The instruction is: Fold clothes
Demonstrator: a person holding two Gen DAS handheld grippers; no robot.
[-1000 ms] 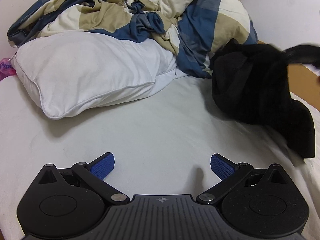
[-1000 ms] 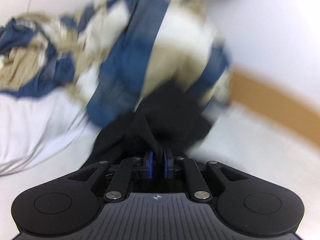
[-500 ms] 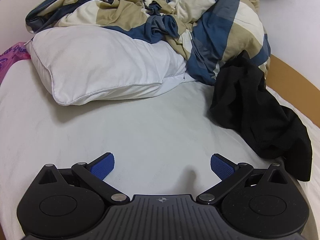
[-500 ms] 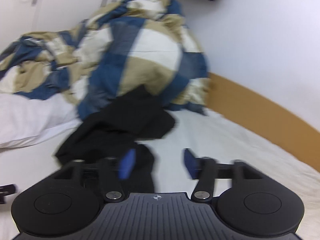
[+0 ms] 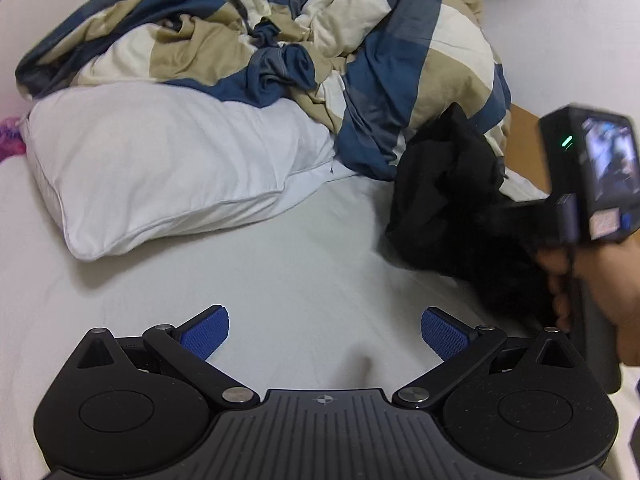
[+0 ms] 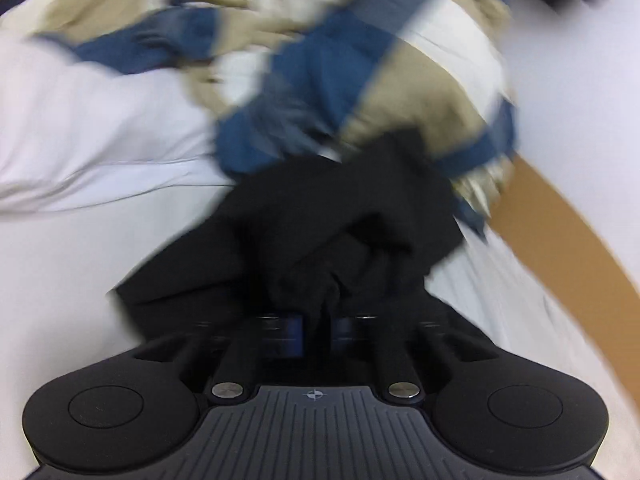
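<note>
A crumpled black garment (image 5: 444, 196) lies on the white bed sheet at the right, against the checked duvet. In the right wrist view the garment (image 6: 312, 232) fills the middle. My right gripper (image 6: 316, 330) is shut on a bunch of its cloth; the view is blurred by motion. The right gripper's body and the hand holding it show in the left wrist view (image 5: 576, 208) at the right edge. My left gripper (image 5: 324, 330) is open and empty, low over bare sheet, left of the garment.
A white pillow (image 5: 160, 168) lies at the left. A rumpled blue, beige and cream duvet (image 5: 320, 48) is heaped behind it. A brown bed rail (image 6: 560, 220) and white wall run along the right. Something pink (image 5: 10, 140) sits at the far left.
My right gripper was shut on the garment, opened half a second ago, and is now shut on its cloth again. The left gripper stayed open and shifted only slightly.
</note>
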